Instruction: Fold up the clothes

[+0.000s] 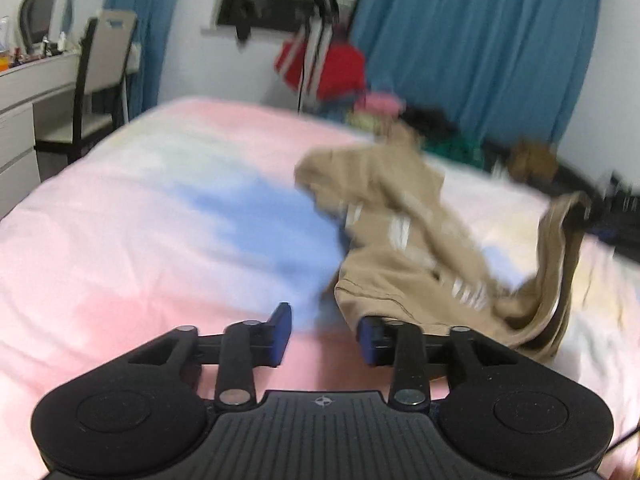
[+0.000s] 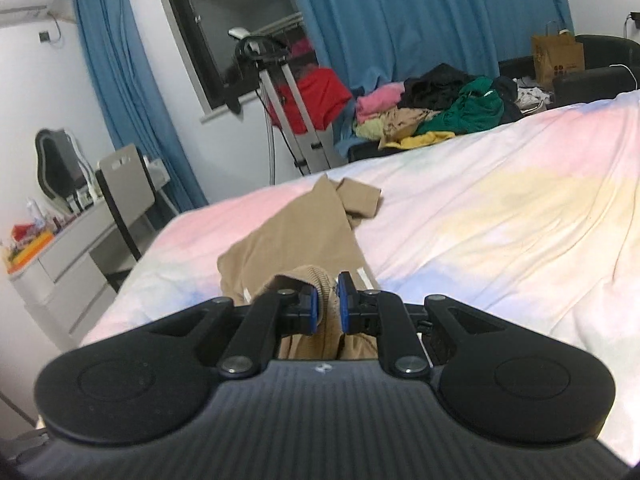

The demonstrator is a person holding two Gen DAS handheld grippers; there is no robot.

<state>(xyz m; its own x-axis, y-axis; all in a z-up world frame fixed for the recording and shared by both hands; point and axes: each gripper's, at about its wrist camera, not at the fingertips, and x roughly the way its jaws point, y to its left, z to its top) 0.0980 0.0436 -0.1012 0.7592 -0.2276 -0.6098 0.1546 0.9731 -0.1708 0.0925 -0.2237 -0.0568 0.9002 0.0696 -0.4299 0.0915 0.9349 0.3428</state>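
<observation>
- Left hand-held gripper (image 1: pixel 324 332): its two blue-padded fingers stand wide apart with nothing between them, low over the pink part of the bed (image 1: pixel 120 240). Its right finger sits just at the hem of the tan garment (image 1: pixel 400 248); whether it touches the cloth cannot be told, as this view is blurred.
- Tan garment, left wrist view: it lies crumpled on the bed to the right of the left hand-held gripper, with white stripes showing on it. One end is lifted at the far right edge of the picture and hangs in a fold.
- Right hand-held gripper (image 2: pixel 328 306): the fingers are drawn nearly together and pinch a ribbed edge of the tan garment (image 2: pixel 296 236), which bunches up between the blue pads and hangs below them.
- Tan garment, right wrist view: beyond the pinched edge it stretches away over the bed (image 2: pixel 500 220) toward the far side, ending in a cuff-like folded end.
- Beyond the bed: a white worktop (image 2: pixel 60 256) with small items and a chair (image 2: pixel 124 184) at the left, blue curtains (image 2: pixel 420 20) around a dark window, a red cloth on a metal stand (image 2: pixel 316 96), and a heap of mixed clothes (image 2: pixel 440 108) further right, with a brown paper bag (image 2: pixel 558 58) behind it.
</observation>
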